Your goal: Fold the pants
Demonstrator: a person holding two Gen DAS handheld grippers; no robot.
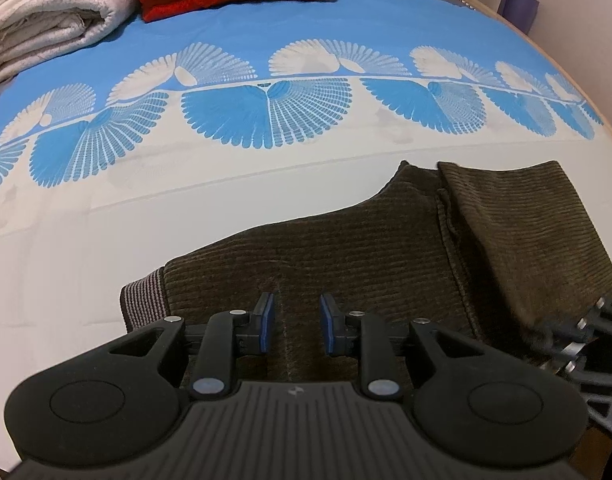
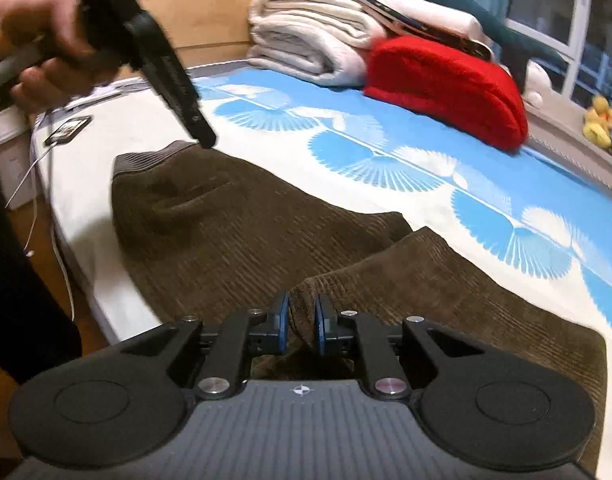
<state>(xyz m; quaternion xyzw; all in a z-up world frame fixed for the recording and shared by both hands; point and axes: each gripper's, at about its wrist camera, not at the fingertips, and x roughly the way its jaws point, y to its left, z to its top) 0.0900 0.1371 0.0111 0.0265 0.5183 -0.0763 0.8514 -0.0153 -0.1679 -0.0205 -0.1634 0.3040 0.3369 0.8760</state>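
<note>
Two wrist fisheyes, close over a bed

Left wrist looks steeply down on the brown corduroy pants (image 1: 366, 248); right wrist looks shallower, towards 12 o'clock. Both share pants, red blanket (image 2: 446, 88) and patterned sheet (image 1: 265, 120).

Dark brown ribbed corduroy on the pants (image 2: 233, 232), finer grey-brown striping at the waistband (image 1: 143, 300); white and sky-blue fan motifs across the bedsheet (image 1: 265, 120); bright red on the folded blanket (image 2: 446, 88); cream-white for the stacked blankets (image 2: 306, 40); black grippers, blue pads (image 1: 269, 320).

Counted on the bed: one pair of brown corduroy pants (image 2: 233, 232), one red folded blanket (image 2: 446, 92), one white folded blanket (image 2: 306, 44), two grippers (image 1: 293, 324) (image 2: 301, 322).
</note>
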